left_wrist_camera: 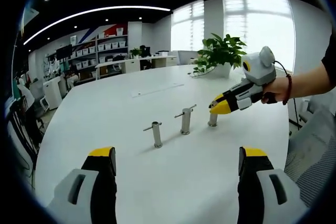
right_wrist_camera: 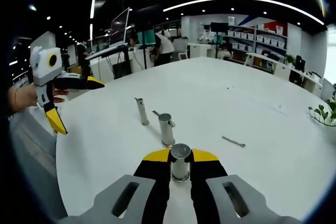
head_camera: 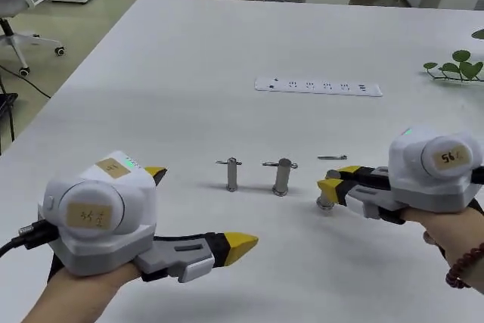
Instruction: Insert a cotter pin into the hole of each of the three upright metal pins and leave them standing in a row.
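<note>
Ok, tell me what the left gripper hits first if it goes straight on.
Probably the nearest upright pin, standing about midway between the left gripper's open jaws; depth is unclear, so it might slip past.

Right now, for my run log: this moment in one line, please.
left pin, middle pin: cottered | third pin: bare, gripped by right claw | loose cotter pin: on table | left claw: open

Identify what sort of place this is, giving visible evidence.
Probably an open-plan office or lab: a large white table carrying a long white power strip, a wheeled grey office chair, and white wall shelving.
</note>
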A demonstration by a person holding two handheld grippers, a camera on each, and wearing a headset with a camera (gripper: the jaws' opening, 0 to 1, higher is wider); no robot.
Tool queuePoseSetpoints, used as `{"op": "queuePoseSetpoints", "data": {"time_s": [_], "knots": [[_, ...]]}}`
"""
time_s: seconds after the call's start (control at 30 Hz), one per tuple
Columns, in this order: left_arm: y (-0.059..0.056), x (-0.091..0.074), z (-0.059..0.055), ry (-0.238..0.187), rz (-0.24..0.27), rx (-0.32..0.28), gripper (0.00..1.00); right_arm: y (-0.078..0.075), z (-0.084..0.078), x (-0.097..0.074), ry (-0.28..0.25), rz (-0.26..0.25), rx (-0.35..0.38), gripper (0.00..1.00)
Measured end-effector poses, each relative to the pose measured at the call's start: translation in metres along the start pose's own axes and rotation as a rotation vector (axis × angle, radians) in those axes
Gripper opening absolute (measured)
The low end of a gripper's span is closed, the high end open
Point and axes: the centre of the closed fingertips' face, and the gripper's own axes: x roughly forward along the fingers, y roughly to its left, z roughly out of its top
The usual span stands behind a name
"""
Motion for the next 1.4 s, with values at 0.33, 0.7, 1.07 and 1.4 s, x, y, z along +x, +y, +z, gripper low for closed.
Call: {"op": "queuePoseSetpoints", "data": {"time_s": [0.33,0.7,1.07,1.4], "knots": [[0.001,0.0,-0.001,-0.005,-0.002,-0.014,0.96,0.014,-0.007,0.005,-0.01,0.016,0.011,0.08],[0.0,0.001,-0.002,0.002,-0.011,-0.005,0.95,0.032,-0.01,0.011,-0.009,0.089,-0.064,0.08],[-0.003,0.002,-0.003,0.009,-0.021,0.005,0.95,0.04,-0.009,0.015,-0.02,0.126,-0.082,0.08],[-0.005,0.003,-0.006,0.022,-0.03,0.006,0.94,0.042,-0.008,0.016,-0.039,0.149,-0.065,0.09]]}}
